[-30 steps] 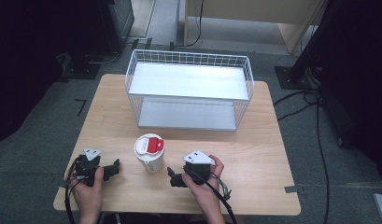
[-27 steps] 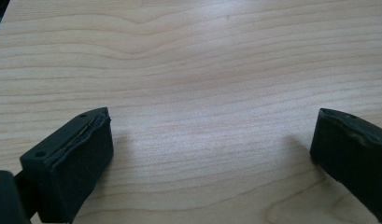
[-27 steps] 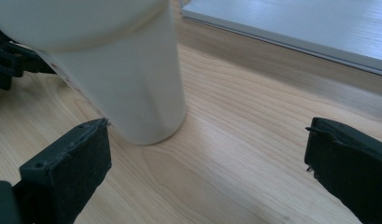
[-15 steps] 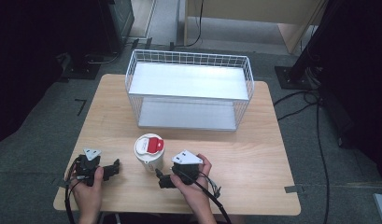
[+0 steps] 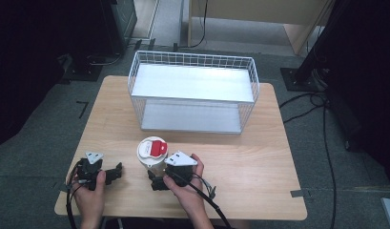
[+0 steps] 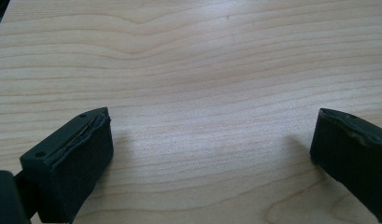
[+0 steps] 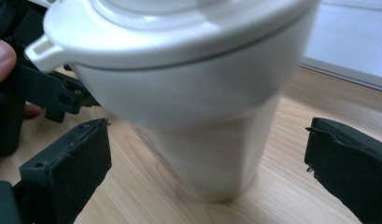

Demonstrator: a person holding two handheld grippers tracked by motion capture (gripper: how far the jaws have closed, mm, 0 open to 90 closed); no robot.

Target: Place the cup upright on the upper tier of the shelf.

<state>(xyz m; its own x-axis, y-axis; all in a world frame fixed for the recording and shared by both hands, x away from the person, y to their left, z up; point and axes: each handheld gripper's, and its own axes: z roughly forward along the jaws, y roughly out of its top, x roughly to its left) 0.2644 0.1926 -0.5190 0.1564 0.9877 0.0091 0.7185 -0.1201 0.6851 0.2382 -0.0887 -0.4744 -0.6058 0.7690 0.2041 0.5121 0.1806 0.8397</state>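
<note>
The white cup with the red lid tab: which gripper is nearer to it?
Right. The right gripper sits at the white cup, its open jaws either side of the body without touching. The left gripper rests open on the table, off to the cup's left.

**Wire basket on a pale wooden table**

A light wooden table (image 5: 259, 157) with rounded corners stands on grey carpet (image 5: 40, 157). Toward its far edge sits a white wire basket (image 5: 192, 99), long side facing me, with white panels showing through the mesh. To the right of the table, black cables (image 5: 324, 143) snake across the carpet near a dark stand base (image 5: 300, 78). A small black mark (image 5: 82, 107) lies on the carpet off the table's left side. Pale wooden furniture (image 5: 259, 9) stands at the back.
</note>
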